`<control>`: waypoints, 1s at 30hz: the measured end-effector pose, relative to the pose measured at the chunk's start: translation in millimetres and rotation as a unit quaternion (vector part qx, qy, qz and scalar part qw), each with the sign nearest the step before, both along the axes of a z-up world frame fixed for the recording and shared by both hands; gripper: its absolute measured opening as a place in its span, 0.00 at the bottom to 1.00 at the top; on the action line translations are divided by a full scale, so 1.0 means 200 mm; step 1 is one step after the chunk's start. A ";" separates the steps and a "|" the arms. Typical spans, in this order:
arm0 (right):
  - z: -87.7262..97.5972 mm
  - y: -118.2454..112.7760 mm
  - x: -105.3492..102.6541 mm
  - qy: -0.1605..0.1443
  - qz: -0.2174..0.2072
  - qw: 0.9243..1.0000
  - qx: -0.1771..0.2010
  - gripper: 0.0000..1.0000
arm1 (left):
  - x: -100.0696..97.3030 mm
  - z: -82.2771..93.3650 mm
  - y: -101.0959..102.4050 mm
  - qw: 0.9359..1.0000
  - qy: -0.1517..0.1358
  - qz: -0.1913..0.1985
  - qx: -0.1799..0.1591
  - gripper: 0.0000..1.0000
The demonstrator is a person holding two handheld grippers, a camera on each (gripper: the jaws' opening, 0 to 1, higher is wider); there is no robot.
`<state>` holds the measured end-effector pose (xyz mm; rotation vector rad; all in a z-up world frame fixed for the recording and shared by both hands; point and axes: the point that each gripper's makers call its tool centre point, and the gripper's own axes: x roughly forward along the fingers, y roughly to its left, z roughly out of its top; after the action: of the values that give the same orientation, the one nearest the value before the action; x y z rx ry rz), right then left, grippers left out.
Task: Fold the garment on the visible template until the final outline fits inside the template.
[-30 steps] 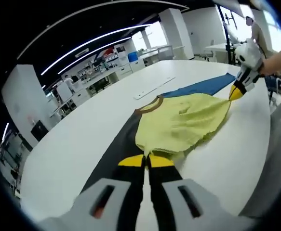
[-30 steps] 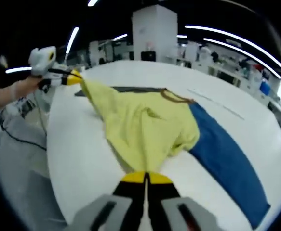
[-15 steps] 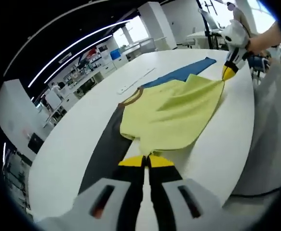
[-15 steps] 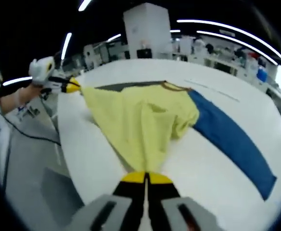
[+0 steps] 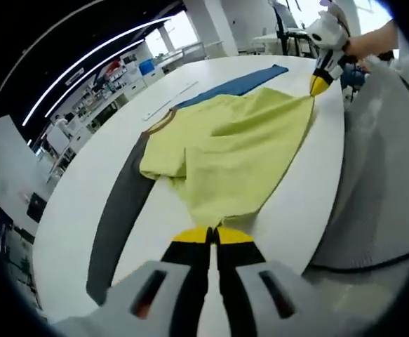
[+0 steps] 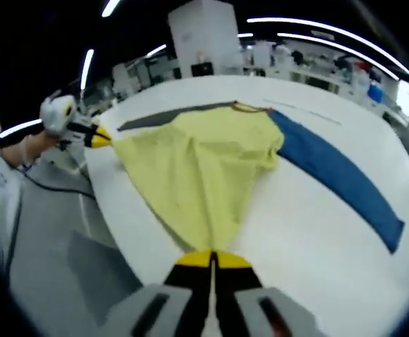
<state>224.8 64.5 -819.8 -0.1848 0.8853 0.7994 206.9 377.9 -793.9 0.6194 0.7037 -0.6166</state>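
A yellow garment (image 5: 232, 144) with a brown collar (image 5: 161, 123) hangs stretched between both grippers over the white table's near edge. My left gripper (image 5: 212, 234) is shut on one bottom corner of it. My right gripper (image 6: 212, 258) is shut on the other corner, and it also appears at the far right of the left gripper view (image 5: 319, 83). In the right gripper view the garment (image 6: 197, 158) runs from my jaws to the left gripper (image 6: 100, 137). A dark grey strip (image 5: 118, 210) and a blue strip (image 6: 337, 179) lie on the table on either side of the garment.
The round white table (image 6: 309, 239) holds a long thin white strip (image 5: 168, 100) beyond the collar. Grey floor with a black cable (image 5: 358, 263) lies below the table edge. A person's hand (image 6: 29, 144) holds the left gripper. Shelves and desks stand in the background.
Both grippers have pulled the garment toward the table's near edge. It has spread flatter and wider, its hem now over the edge, and more of the grey and blue strips shows.
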 end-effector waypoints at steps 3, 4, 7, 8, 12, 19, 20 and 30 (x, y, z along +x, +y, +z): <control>-0.01 -0.02 -0.02 0.006 0.000 1.000 -0.002 0.00 | -0.03 -0.04 0.00 1.000 0.015 -0.009 0.012 0.00; -0.01 -0.02 -0.02 0.007 -0.001 1.000 -0.002 0.00 | -0.04 -0.06 0.01 1.000 0.022 -0.009 0.013 0.00; -0.02 -0.03 -0.04 0.012 -0.004 1.000 -0.001 0.00 | -0.07 -0.08 0.01 0.999 0.034 -0.015 0.019 0.00; -0.03 -0.04 -0.04 0.013 -0.004 1.000 -0.002 0.00 | -0.09 -0.09 0.01 0.999 0.043 -0.013 0.014 0.00; -0.04 -0.05 -0.05 0.021 -0.007 1.000 -0.002 0.00 | -0.14 -0.12 0.01 0.998 0.060 -0.014 0.021 0.00; -0.06 -0.06 -0.08 0.030 0.000 1.000 -0.008 0.00 | -0.22 -0.18 0.05 0.996 0.089 -0.005 0.021 0.00; -0.06 -0.07 -0.08 0.030 -0.001 0.999 -0.009 0.00 | -0.23 -0.18 0.05 0.995 0.094 -0.004 0.025 0.00; -0.08 -0.08 -0.11 0.045 -0.002 0.999 -0.010 0.00 | -0.27 -0.23 0.08 0.994 0.105 0.003 0.034 0.00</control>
<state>203.6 49.3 -835.8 -0.1659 0.9787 0.7992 153.6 394.2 -839.9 0.6201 0.9258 -0.6611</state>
